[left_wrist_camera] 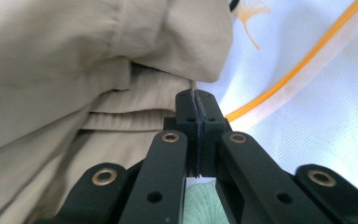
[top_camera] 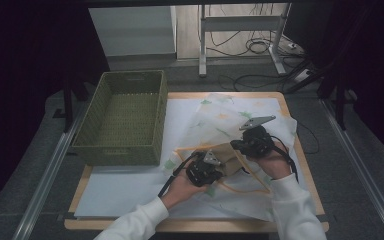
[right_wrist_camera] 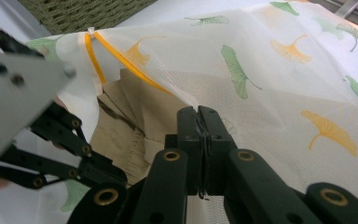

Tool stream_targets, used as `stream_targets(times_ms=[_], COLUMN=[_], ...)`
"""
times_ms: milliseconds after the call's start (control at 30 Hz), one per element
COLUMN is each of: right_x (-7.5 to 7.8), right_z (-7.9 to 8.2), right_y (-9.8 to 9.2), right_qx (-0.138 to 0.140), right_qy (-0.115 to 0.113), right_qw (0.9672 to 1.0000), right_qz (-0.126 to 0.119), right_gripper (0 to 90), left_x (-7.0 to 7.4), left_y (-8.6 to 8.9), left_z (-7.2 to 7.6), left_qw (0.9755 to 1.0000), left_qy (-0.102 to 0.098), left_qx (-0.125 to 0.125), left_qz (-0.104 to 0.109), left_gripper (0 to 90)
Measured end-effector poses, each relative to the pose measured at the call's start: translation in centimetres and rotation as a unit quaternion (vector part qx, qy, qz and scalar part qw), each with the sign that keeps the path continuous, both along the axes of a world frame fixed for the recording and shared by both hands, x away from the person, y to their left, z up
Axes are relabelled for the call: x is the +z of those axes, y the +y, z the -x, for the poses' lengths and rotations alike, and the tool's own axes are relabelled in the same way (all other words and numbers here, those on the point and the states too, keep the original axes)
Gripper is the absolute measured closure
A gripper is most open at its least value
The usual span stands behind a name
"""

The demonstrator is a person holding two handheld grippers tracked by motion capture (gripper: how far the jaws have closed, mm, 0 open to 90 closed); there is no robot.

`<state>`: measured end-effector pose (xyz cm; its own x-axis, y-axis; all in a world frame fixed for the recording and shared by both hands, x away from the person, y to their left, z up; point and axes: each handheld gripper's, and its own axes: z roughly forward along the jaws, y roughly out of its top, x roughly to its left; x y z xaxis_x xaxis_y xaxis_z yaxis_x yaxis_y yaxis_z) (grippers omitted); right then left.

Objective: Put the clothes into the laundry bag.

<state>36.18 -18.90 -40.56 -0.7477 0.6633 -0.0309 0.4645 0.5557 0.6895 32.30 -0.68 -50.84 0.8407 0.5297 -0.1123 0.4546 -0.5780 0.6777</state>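
A white mesh bag (top_camera: 220, 117) printed with green and yellow leaves and edged in orange lies on the table's right half. A beige garment (top_camera: 230, 152) sits at its opening. My left gripper (top_camera: 216, 164) is shut on a fold of the beige garment (left_wrist_camera: 74, 70), with the mesh bag (left_wrist_camera: 307, 102) just behind its tips (left_wrist_camera: 196, 95). My right gripper (top_camera: 236, 145) is shut on the upper layer of the mesh bag (right_wrist_camera: 261, 93), holding it up over the garment (right_wrist_camera: 135, 116). The left gripper (right_wrist_camera: 65, 154) appears at the left of the right gripper view (right_wrist_camera: 198, 112).
A green woven basket (top_camera: 120, 155) stands on the table's left half, close to the bag's left edge. White paper (top_camera: 125, 192) covers the wooden tabletop. Cables and a desk frame (top_camera: 202, 45) lie on the floor beyond the table.
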Motion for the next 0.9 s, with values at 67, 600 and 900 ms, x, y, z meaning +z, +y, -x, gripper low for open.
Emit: stream_targets(times_ms=[67, 600, 900], right_x=[0.0, -0.2, -0.3], right_z=[0.0, 0.0, -0.1], right_y=[0.0, 0.3, 0.3], right_qx=[0.0, 0.001, -0.001], right_qy=[0.001, 0.002, 0.004], right_qw=[1.0, 1.0, 1.0], right_qz=[0.0, 0.003, 0.003], right_gripper=[87.2, 87.2, 87.2], left_x=[-0.2, -1.0, -1.1], left_y=[-0.2, -1.0, -1.5], left_z=[-0.2, -1.6, -2.0], left_qw=[0.9999, 0.9982, 0.9943], left_qy=[-0.005, -0.041, -0.076], left_qx=[-0.006, 0.024, 0.04], left_qz=[-0.015, -0.036, -0.063], left_gripper=[90.0, 90.0, 90.0])
